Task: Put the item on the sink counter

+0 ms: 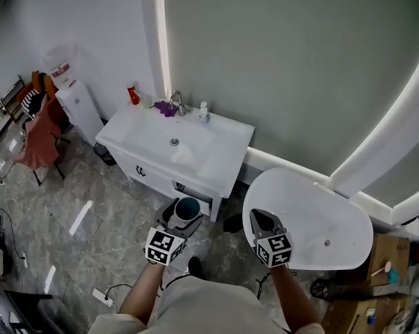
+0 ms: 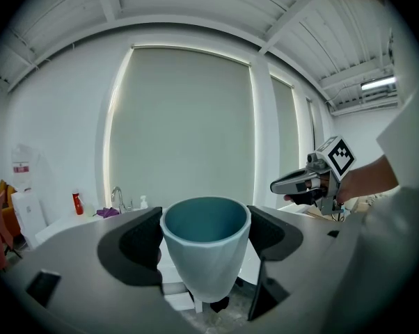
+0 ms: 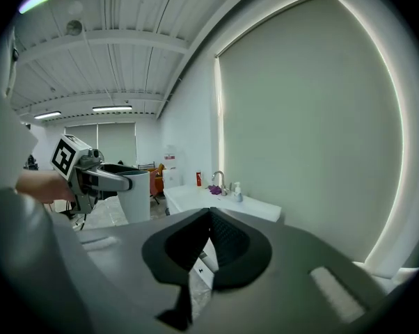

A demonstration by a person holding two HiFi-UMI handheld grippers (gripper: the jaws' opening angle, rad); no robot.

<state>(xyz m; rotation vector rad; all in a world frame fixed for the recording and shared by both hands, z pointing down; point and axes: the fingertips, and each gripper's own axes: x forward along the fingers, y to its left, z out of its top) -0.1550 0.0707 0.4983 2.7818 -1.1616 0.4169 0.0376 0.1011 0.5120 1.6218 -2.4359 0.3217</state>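
Note:
A pale blue cup [image 1: 187, 209] with a teal inside stands upright between the jaws of my left gripper [image 1: 184, 221], low over the floor in front of the cabinet. In the left gripper view both pads [image 2: 143, 242] press the cup [image 2: 206, 252] on its sides. The white sink counter [image 1: 227, 162] lies ahead of it, with a basin in the middle. My right gripper [image 1: 259, 215] hovers to the right, shut with nothing in it; in the right gripper view its jaws [image 3: 209, 236] meet. That view also shows the cup [image 3: 134, 195] at the left.
On the counter's back edge stand a faucet [image 1: 176, 103], a soap bottle [image 1: 204, 111], a purple cloth [image 1: 164, 108] and a red bottle [image 1: 133, 94]. A white bathtub [image 1: 314, 225] lies at the right, a water dispenser [image 1: 74, 99] and a chair [image 1: 39, 141] at the left.

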